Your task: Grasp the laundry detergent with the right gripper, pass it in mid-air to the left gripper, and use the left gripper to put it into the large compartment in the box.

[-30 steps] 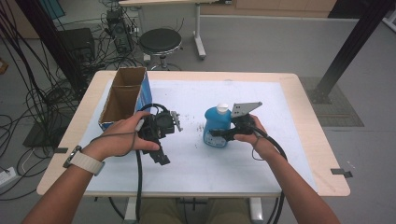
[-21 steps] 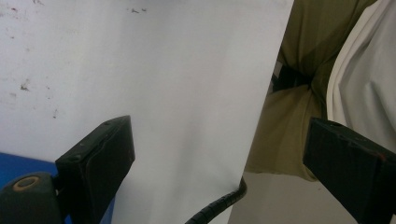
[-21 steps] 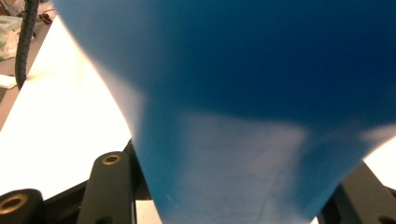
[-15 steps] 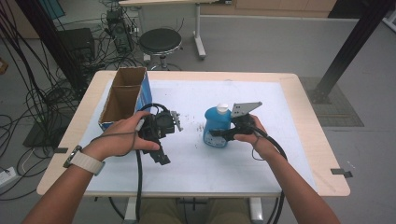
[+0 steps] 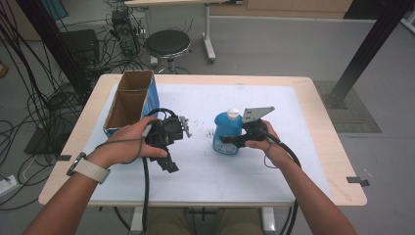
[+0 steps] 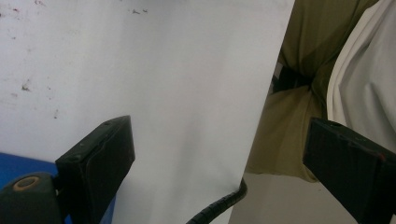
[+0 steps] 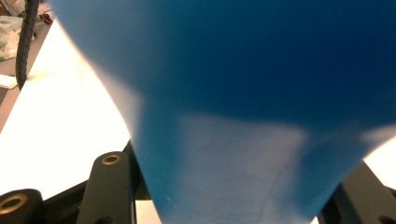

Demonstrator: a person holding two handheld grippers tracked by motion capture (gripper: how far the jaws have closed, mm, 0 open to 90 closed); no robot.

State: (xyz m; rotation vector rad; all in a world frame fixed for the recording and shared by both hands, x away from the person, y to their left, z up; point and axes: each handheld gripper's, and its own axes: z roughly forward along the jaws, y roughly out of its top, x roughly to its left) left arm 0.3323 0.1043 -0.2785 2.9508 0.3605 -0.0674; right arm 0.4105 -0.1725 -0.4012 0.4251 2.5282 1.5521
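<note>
Clamping a blue bottle (image 5: 227, 131) upright on the tabletop (image 5: 313, 122), the right gripper (image 5: 234, 141) holds it; the left gripper (image 5: 169, 157), jaws apart and apparently empty, rests near a cardboard box (image 5: 128, 102).

Evenly, softly lit from overhead in the high view; faint shadows under the hands on the white table (image 5: 274, 176). Mild softness throughout, slight bending toward the edges. Left gripper view dimmer, greyish, reasonably sharp. Right gripper view badly out of focus on the blue bottle (image 7: 243, 93), with overexposed white glare at both sides.
</note>
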